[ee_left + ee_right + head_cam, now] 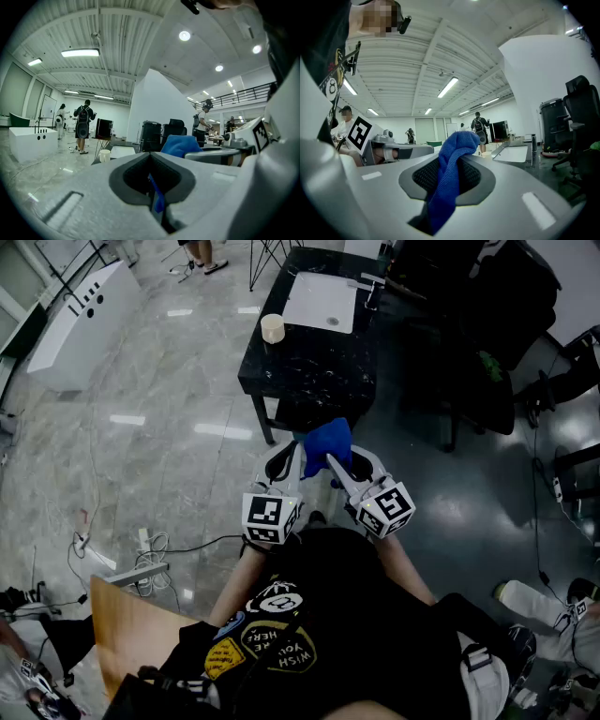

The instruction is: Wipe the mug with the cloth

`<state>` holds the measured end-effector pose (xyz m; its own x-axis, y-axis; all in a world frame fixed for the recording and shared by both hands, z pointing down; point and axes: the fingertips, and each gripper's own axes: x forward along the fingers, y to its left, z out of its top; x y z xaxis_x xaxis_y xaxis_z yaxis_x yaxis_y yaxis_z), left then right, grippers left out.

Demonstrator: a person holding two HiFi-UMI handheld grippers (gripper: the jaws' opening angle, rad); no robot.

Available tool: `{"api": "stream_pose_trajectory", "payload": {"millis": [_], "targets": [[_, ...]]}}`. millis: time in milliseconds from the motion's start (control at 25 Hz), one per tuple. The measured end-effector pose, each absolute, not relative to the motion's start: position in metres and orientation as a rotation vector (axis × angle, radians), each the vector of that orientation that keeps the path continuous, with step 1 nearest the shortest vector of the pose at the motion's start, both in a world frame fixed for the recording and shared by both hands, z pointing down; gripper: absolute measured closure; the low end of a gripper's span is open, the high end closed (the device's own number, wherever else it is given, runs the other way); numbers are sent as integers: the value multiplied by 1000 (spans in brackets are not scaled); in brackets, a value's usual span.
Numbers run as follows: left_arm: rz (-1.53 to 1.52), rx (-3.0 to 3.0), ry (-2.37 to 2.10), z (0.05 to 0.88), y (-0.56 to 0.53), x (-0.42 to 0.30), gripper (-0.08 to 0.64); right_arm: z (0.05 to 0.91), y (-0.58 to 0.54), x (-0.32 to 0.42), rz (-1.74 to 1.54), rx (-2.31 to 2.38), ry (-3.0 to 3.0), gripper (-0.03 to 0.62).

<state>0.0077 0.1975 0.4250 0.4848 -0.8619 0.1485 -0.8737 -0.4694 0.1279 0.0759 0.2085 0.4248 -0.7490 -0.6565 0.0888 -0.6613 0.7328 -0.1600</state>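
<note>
A cream mug (pixel 272 327) stands on the near left part of a black table (pixel 309 376), well ahead of both grippers; the left gripper view shows it small as the mug (pixel 104 155). The blue cloth (pixel 328 441) bunches up at the tips of my right gripper (pixel 334 463), which is shut on it; in the right gripper view the cloth (pixel 450 173) hangs out of the closed right gripper (pixel 452 161). Beside it my left gripper (pixel 292 457) is held close to my body. The left gripper (pixel 150 157) has its jaws closed, with only a thin blue sliver in the seam.
A white basin (pixel 322 301) lies on the table's far end. Black office chairs (pixel 469 352) stand right of the table. A white tub-like unit (pixel 80 324) sits far left. Cables and a power strip (pixel 141 570) lie on the floor, next to a wooden board (pixel 131 624).
</note>
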Motion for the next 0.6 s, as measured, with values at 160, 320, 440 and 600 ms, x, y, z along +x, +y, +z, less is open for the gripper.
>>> {"api": "stream_pose_trajectory", "payload": {"millis": [160,320,440,600], "targets": [[92,2531,-1495,430,197,2,555,431,208,70,264,1104,-2885,508],[77,2516,-1497,434,204,-5,555,444,212,62,296,1090,-2856,508],[75,2508,-1507,433,208,-15,555,447,211,54,331,1101,-2847,508],[57,2498,-1509,432,207,-28,555,455,204,44,388,1132,-2814,506]]}}
